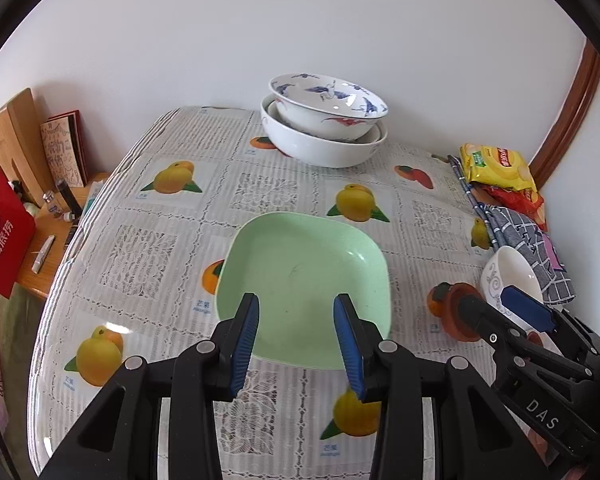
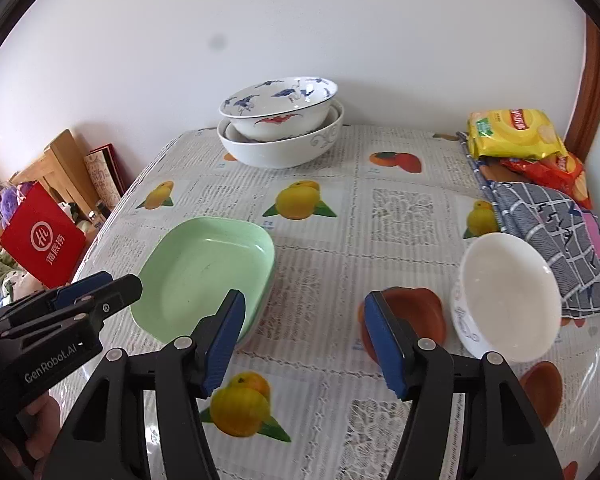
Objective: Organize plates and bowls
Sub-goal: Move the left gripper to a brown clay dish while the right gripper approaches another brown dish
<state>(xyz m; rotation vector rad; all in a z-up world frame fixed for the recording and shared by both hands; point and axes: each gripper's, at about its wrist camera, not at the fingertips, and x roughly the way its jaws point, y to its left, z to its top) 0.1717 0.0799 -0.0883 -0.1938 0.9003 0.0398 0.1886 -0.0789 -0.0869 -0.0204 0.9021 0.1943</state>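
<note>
A pale green square plate (image 1: 300, 272) lies on the fruit-print tablecloth (image 1: 160, 248). My left gripper (image 1: 296, 320) hovers over the plate's near rim, open, its pads pressing on nothing. At the far edge a blue-patterned bowl (image 1: 328, 96) sits nested in a large white bowl (image 1: 320, 148). A small white bowl (image 2: 508, 300) stands at the right, tilted toward the cloth behind it. My right gripper (image 2: 305, 312) is open over bare tablecloth between the green plate (image 2: 204, 272) and the small bowl, holding nothing. The left gripper (image 2: 100, 284) shows at the left edge of the right wrist view.
Yellow and red snack packets (image 2: 512, 132) and a checked grey cloth (image 2: 556, 236) lie along the table's right side. A low wooden side table (image 1: 52, 248) with a red bag (image 1: 0, 224), books and small bottles stands left of the table. A white wall is behind.
</note>
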